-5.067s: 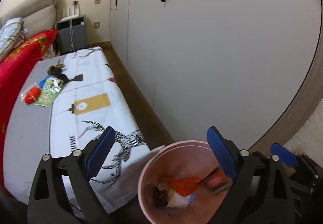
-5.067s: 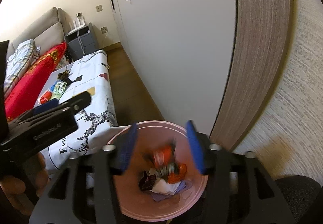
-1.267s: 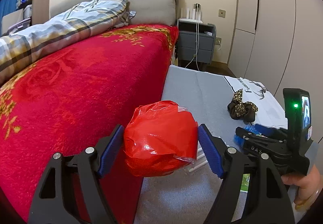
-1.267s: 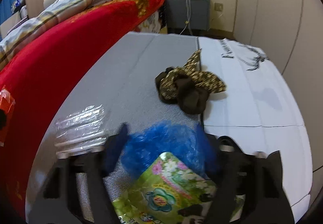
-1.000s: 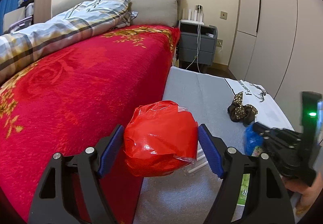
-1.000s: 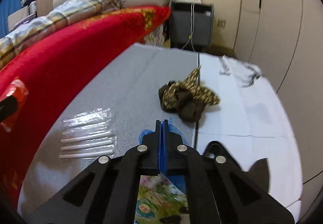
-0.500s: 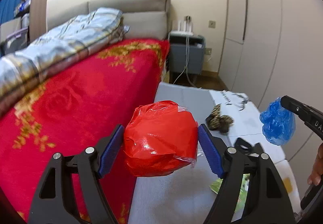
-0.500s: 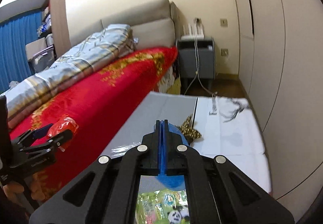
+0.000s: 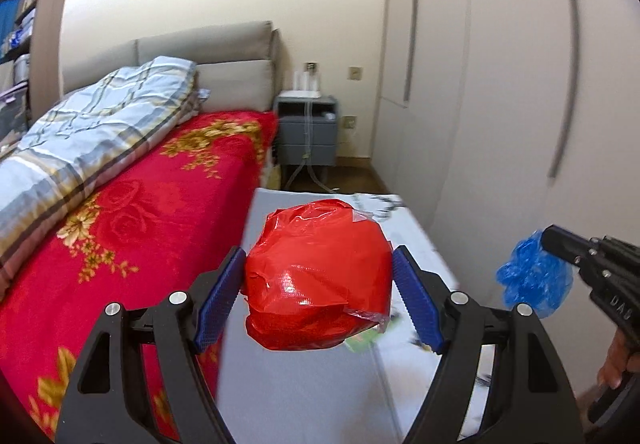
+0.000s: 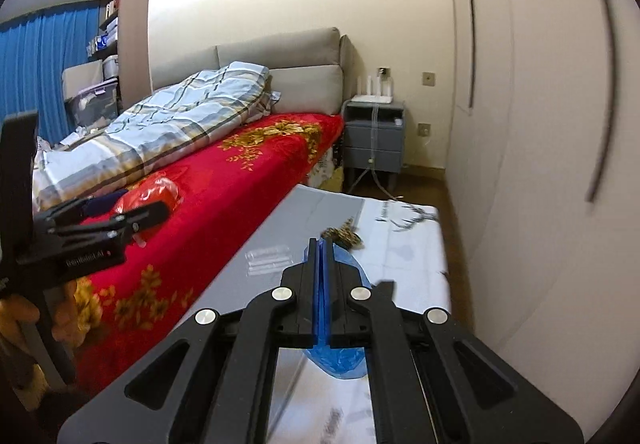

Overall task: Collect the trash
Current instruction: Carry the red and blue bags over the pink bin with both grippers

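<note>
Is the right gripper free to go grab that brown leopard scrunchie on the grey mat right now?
Probably not yet. The right gripper is shut on the blue plastic wad, so its jaws are taken. The scrunchie lies uncovered on the mat, so nothing else blocks the way.

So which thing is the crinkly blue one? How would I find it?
Find the big bed with the red flowered blanket, then the grey mat beside it. Above the mat, the right claw pinches a crumpled blue plastic bag; the other claw's bundle is red.

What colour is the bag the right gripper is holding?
Blue bag, clearest in the left wrist view.
</note>
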`<state>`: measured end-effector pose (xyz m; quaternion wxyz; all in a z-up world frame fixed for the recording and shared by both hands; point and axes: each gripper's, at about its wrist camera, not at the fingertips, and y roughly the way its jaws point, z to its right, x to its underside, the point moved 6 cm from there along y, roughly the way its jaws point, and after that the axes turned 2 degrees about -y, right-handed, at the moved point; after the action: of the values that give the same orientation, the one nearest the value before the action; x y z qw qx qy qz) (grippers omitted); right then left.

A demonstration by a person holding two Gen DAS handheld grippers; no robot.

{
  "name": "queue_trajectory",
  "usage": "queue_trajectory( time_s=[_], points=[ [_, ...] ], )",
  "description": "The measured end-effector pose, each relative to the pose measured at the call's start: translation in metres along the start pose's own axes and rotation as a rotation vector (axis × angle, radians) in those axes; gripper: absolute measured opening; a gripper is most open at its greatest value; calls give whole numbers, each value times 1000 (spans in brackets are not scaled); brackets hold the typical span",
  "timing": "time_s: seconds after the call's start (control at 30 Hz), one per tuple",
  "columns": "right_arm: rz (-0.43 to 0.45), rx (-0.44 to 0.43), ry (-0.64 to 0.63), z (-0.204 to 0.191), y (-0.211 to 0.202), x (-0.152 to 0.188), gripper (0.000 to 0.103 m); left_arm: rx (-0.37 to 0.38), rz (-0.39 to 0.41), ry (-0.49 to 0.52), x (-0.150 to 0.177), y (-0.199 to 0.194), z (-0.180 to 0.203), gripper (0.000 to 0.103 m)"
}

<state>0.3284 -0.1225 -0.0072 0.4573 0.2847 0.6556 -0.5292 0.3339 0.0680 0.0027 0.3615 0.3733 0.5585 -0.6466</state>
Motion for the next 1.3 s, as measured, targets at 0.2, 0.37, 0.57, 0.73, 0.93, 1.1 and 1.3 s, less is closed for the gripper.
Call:
queue_trajectory(
  time_s=[0.2,0.37,0.57,0.73,0.93,1.1,1.3],
  points=[
    [-13,56,37,11,-85,43,1,82,-1,18,27,-62,42,73],
    [-34,100,89,15,-137,87,1,138,-20,57,62,-96,76,73],
    [-55,158,119,9,-181,146,1,206,-85,98,120,-109,114,73],
    [-91,181,142,7,-198,187,1,245,-137,109,158,-104,131,73],
    [-124,197,186,14,-204,215,1,242,-159,152,174,-98,145,73],
    [-122,212,190,22,-200,216,1,251,-156,173,177,-99,162,73],
    [-106,256,185,40,-196,213,1,258,-163,195,180,-91,177,73]
  ],
)
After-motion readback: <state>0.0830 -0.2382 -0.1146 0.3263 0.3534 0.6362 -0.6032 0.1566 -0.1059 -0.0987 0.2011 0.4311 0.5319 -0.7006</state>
